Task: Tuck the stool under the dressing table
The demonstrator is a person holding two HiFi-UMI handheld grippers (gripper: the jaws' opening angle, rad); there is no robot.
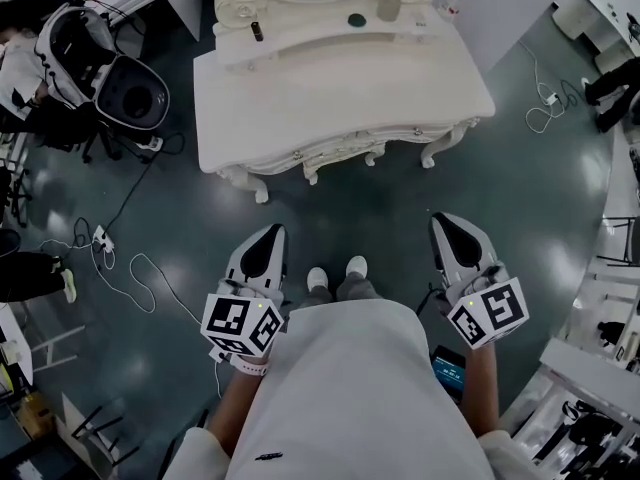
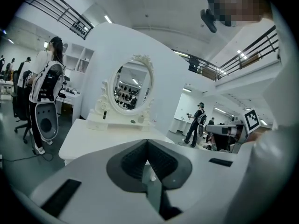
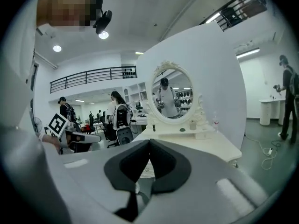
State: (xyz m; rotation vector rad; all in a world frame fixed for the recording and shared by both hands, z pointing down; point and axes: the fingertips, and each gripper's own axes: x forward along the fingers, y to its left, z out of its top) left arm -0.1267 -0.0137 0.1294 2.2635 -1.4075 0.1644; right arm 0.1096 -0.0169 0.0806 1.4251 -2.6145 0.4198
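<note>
The white dressing table [image 1: 340, 98] stands ahead of me on the dark floor, its oval mirror [image 2: 133, 88] at the back with small items on the shelf below it. No stool shows in any view. My left gripper [image 1: 270, 233] hangs in the air in front of the table's left legs, jaws together and empty. Off to the other side, my right gripper [image 1: 445, 220] is held in front of the table's right legs, also shut on nothing. From the left gripper view the jaw tips [image 2: 147, 141] point at the table [image 2: 93, 134]. The right gripper view has its tips [image 3: 149, 141] aimed at the table [image 3: 210, 146].
My shoes [image 1: 335, 268] stand between the grippers, a step from the table. A person with a black-and-white backpack rig [image 1: 90, 58] sits at the far left. Cables [image 1: 130, 268] trail over the floor on the left, a white cord [image 1: 545, 108] on the right. White furniture [image 1: 600, 368] lines the right edge.
</note>
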